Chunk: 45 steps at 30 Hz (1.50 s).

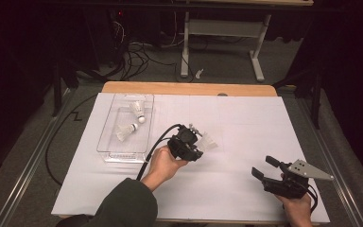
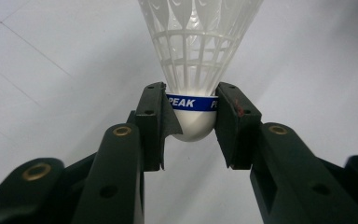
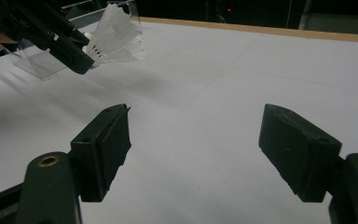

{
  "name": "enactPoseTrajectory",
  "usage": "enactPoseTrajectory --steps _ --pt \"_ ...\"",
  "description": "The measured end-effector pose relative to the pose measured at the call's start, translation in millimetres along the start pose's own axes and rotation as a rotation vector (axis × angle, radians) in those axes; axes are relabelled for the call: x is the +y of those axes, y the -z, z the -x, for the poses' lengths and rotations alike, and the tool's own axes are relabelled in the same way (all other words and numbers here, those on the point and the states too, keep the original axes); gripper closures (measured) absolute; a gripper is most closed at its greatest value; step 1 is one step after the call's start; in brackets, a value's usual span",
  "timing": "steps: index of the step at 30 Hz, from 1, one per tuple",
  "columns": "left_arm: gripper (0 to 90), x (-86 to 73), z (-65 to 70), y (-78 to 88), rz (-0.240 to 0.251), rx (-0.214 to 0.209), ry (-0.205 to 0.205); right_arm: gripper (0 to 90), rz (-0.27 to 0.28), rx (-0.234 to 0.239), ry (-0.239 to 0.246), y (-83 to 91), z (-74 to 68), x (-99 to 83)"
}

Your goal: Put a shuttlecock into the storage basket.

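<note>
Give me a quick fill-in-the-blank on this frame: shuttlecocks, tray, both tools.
1. The left tool grips a shuttlecock by its ____ end, on the blue band.
2. The clear tray holds ____ shuttlecocks.
3. The right tool has its jaws ____, with nothing between them.
4. The tray sits toward the table's ____ side in the high view.

Missing words: cork; two; open; left

The shuttlecock (image 2: 193, 70) loses its skirt top at the frame's edge (lettering on its blue band partly hidden).
</note>
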<state>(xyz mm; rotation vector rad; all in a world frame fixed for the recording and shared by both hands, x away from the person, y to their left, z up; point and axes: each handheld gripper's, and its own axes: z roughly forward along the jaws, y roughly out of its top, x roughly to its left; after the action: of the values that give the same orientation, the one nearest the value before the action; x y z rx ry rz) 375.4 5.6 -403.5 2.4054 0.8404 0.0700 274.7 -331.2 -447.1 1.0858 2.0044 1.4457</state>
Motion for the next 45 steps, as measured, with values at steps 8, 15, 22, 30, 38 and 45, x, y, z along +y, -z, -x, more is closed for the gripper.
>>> enactPoseTrajectory --steps 8,15,22,30,38,45 --pt "65.4 -1.4 -4.2 14.1 0.028 0.008 0.016 25.2 0.007 -0.003 -0.005 0.6 0.7 -0.2" --pt "65.4 -3.6 -5.6 23.6 0.045 0.014 0.018 25.2 0.006 -0.003 -0.005 0.1 0.7 -0.1" --pt "65.4 -5.8 -8.4 29.4 0.053 0.017 0.028 25.2 0.005 -0.004 -0.006 0.1 0.5 -0.1" --pt "65.4 -7.4 -9.5 33.7 0.055 0.017 0.031 25.2 0.003 -0.003 -0.005 -0.1 0.5 -0.1" --pt "65.4 -9.4 -12.5 38.9 0.062 0.023 0.04 25.2 -0.001 -0.002 -0.001 -0.3 0.4 -0.1" --pt "65.4 -11.0 -14.5 41.6 0.06 0.029 0.042 25.2 -0.001 -0.003 -0.001 -0.3 0.4 -0.1"
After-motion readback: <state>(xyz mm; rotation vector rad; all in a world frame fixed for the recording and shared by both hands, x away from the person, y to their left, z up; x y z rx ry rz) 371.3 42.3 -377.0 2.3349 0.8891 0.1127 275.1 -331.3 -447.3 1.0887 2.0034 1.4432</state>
